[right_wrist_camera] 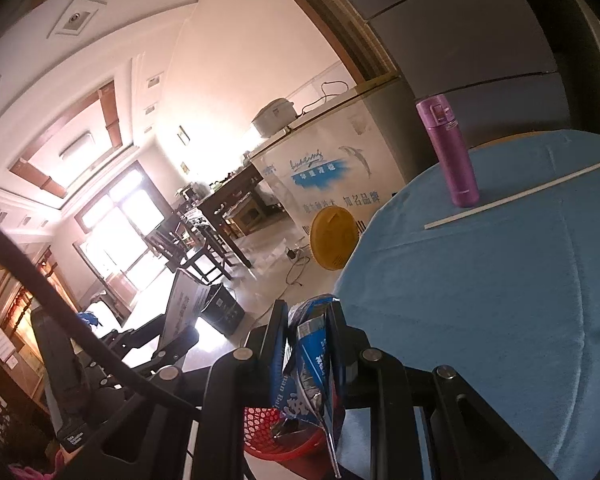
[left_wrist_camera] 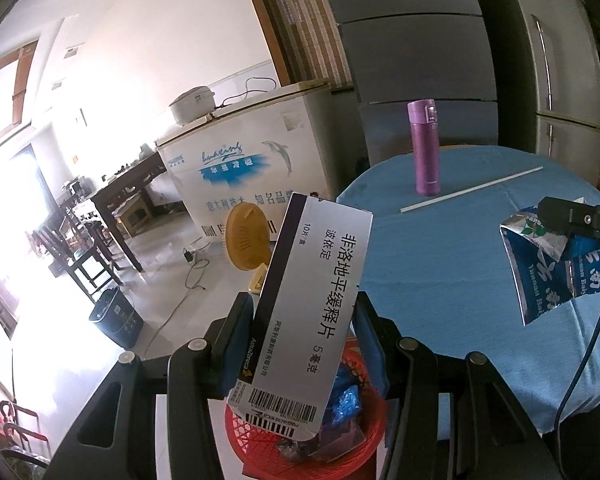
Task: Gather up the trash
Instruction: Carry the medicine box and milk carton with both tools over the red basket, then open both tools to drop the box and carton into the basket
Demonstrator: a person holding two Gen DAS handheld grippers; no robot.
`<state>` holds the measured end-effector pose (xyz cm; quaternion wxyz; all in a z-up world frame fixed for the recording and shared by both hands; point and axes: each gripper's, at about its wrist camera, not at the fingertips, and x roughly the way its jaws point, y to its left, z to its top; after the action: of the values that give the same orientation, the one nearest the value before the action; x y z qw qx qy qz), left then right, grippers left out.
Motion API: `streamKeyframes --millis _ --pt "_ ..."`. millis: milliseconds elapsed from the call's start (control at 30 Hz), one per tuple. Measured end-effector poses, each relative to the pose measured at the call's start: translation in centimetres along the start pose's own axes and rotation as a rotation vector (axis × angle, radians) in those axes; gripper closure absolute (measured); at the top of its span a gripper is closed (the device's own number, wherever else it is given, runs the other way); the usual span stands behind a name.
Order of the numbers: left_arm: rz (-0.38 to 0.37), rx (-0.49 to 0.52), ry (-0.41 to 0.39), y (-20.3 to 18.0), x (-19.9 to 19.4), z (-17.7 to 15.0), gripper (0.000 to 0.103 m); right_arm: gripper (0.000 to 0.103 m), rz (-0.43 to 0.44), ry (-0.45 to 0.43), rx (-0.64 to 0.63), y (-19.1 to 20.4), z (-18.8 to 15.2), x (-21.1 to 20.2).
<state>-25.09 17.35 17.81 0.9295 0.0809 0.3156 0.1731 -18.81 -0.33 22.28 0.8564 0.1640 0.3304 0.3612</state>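
Observation:
My left gripper (left_wrist_camera: 302,312) is shut on a white medicine box (left_wrist_camera: 312,312) with black Chinese print, held tilted above a red mesh basket (left_wrist_camera: 352,452) that holds blue and dark scraps. My right gripper (right_wrist_camera: 308,320) is shut on a crumpled blue and silver foil packet (right_wrist_camera: 312,364), held above the same red basket (right_wrist_camera: 260,424). The packet (left_wrist_camera: 556,264) and the right gripper (left_wrist_camera: 572,216) also show at the right of the left wrist view. The left gripper with its box (right_wrist_camera: 188,304) shows low left in the right wrist view.
A round table with a blue cloth (left_wrist_camera: 460,248) carries a purple flask (left_wrist_camera: 425,148) and a white straw (left_wrist_camera: 472,190). On the floor stand a yellow fan (left_wrist_camera: 246,242) and a dark bin (left_wrist_camera: 116,320). A white chest freezer (left_wrist_camera: 256,152) stands behind.

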Motion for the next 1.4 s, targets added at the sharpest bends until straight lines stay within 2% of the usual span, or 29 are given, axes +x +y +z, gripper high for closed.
streamKeyframes --millis 1400 --pt "0.070 -0.054 0.081 2.2 3.0 -2.1 0.051 0.081 0.024 0.127 -0.126 5.2 -1.4 7.9"
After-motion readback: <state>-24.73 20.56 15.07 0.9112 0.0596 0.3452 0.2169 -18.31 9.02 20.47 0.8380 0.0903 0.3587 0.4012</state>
